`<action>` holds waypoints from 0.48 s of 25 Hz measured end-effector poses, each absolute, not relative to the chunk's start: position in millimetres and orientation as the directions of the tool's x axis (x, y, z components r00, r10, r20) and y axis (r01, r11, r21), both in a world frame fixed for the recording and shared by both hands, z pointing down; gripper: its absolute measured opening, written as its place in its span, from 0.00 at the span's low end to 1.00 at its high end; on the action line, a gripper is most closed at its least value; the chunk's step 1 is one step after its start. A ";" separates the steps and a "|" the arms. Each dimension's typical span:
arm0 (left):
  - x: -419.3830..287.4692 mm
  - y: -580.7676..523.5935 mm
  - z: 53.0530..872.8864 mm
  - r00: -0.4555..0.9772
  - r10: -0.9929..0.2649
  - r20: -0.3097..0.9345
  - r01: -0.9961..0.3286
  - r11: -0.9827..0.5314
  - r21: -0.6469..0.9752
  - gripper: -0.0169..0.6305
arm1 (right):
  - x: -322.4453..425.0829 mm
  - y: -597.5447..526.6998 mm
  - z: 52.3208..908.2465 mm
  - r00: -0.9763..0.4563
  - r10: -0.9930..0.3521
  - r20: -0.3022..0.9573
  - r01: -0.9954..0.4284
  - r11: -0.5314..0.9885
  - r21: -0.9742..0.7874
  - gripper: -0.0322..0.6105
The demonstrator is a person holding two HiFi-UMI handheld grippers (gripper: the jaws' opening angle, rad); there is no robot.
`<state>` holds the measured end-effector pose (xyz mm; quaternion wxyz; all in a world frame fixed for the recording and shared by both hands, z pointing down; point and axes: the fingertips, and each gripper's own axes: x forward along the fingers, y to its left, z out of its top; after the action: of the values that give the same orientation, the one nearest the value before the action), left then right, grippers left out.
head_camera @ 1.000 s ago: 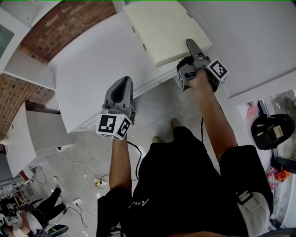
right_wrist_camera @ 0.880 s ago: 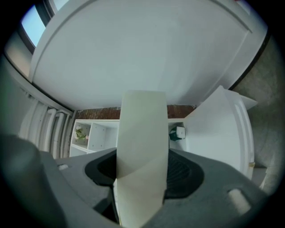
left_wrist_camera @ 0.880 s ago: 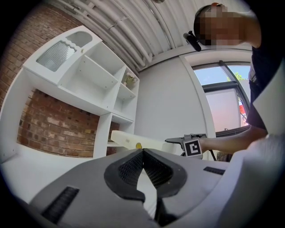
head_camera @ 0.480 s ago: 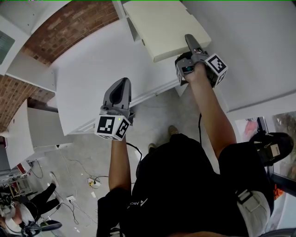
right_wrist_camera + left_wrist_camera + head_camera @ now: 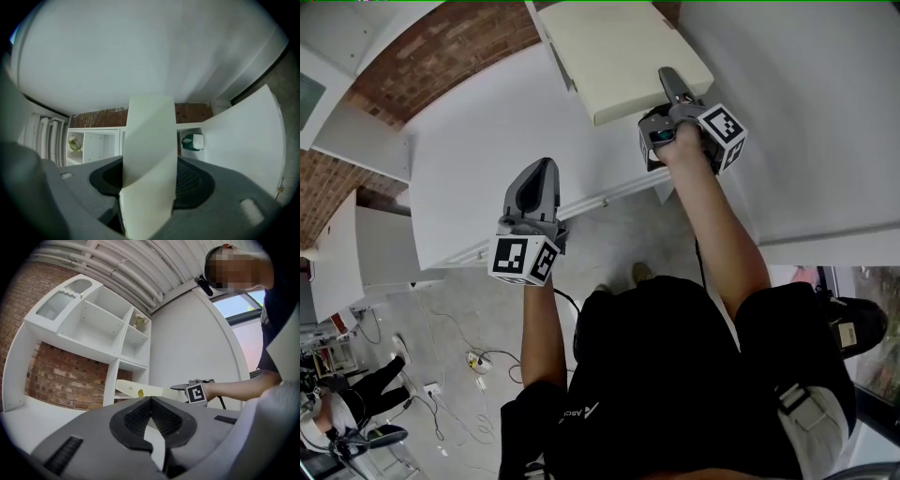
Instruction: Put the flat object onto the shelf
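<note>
The flat object is a cream board (image 5: 623,52), seen at the top centre of the head view. My right gripper (image 5: 668,86) is shut on its near edge and holds it out level, above the white counter (image 5: 478,169). In the right gripper view the board (image 5: 150,154) fills the gap between the jaws and hides what lies straight ahead. My left gripper (image 5: 538,178) hangs lower left of the board, shut with nothing in it. From the left gripper view (image 5: 151,400) the board (image 5: 138,389) points at the white shelf unit (image 5: 101,319).
A brick wall (image 5: 441,47) runs behind the counter. The shelf's compartments (image 5: 93,145) hold a small plant (image 5: 75,143) and a green-and-white thing (image 5: 193,140). Cables (image 5: 478,361) lie on the floor, and another person (image 5: 352,403) is at the lower left.
Both grippers have drifted up and left in the head view, and the board has gone with the right one. The person has stepped forward.
</note>
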<state>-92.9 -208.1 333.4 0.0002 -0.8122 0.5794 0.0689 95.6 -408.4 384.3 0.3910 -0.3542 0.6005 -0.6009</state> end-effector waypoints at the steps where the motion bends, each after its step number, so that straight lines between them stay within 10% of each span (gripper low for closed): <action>1: -90.5 -208.7 334.4 0.317 -0.942 -0.109 -0.942 -0.326 0.080 0.02 | 96.1 -411.5 386.4 -0.447 -0.894 -0.040 0.040 0.024 -0.999 0.47; 12: -104.7 -214.6 335.5 0.312 -0.945 -0.097 -0.943 -0.321 0.094 0.02 | 90.5 -427.8 388.1 -0.428 -0.903 -0.038 0.033 0.026 -0.999 0.47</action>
<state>-104.7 -214.6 335.5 -0.0097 -0.8098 0.5828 0.0670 90.5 -427.8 388.1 0.3929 -0.3632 0.5988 -0.5960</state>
